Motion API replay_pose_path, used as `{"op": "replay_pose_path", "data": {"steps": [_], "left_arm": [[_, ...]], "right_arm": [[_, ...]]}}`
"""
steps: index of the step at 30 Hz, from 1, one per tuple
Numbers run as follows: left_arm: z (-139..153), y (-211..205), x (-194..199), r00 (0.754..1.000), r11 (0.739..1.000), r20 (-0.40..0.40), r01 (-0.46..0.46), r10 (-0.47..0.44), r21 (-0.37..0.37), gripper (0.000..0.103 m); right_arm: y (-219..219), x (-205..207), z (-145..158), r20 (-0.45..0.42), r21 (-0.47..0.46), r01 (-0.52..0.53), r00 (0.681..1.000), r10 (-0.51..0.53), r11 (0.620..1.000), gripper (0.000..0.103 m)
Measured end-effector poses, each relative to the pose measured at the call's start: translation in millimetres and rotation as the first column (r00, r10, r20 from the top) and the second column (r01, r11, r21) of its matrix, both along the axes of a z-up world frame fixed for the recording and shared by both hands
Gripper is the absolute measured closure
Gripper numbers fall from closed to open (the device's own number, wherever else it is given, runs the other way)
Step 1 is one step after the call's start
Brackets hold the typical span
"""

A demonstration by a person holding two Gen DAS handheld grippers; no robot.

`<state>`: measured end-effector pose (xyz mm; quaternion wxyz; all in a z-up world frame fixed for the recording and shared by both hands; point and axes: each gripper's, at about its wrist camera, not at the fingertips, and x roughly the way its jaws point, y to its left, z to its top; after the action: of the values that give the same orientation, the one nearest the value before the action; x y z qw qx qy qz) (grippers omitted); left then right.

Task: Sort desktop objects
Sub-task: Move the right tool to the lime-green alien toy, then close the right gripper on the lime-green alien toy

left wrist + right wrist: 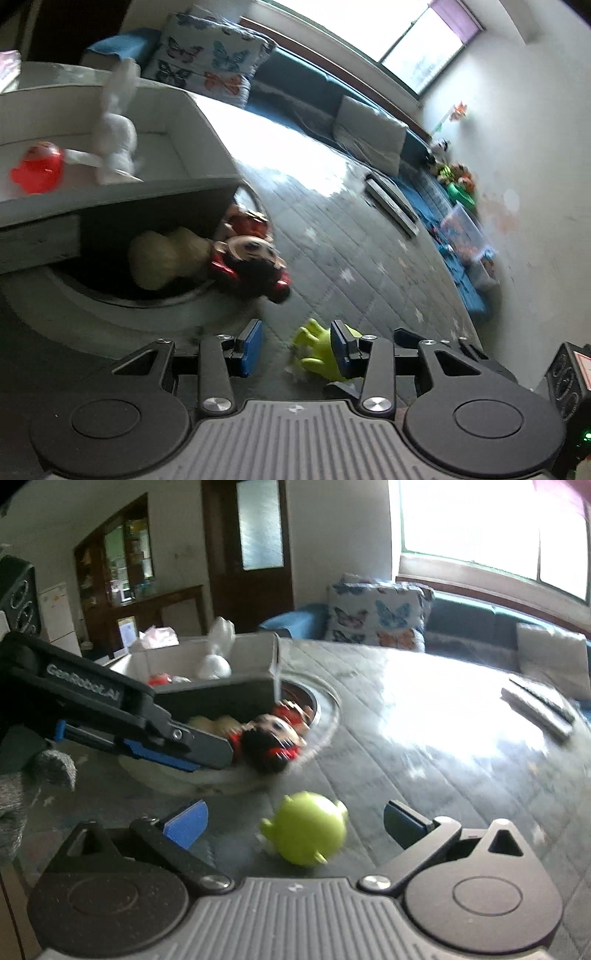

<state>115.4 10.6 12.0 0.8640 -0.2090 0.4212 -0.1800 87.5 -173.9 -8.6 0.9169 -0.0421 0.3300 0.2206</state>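
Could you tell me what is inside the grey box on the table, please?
The grey box holds a white plush rabbit standing upright and a red plastic toy beside it. The near wall hides the box floor in the right wrist view, so anything lying low there cannot be seen.

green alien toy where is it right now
The green alien toy lies on the quilted tabletop, centred between the open fingers of the right tool, just in front of the round tub holding the Mickey plush.

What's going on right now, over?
Right gripper open, straddling green alien toy on the table. Left gripper open, empty. Mouse plush lies just beyond.
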Motion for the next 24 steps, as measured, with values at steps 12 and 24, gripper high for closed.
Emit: {"op": "replay_pose_path", "data": {"steps": [12,24], "left_arm": [[-8.7,-33.3,11.2,0.996,0.997,-0.062,0.056,-0.058,-0.047,0.06],[-16.8,-44.2,21.9,0.993,0.998,-0.1,0.065,-0.067,-0.026,0.06]], "right_arm": [[-13.7,3.2,-20.2,-0.057,0.046,-0.003,0.998,0.006,0.999,0.023],[-16.2,13.3,-27.7,-0.093,0.093,-0.008,0.995,0.016,0.996,0.048]]}}
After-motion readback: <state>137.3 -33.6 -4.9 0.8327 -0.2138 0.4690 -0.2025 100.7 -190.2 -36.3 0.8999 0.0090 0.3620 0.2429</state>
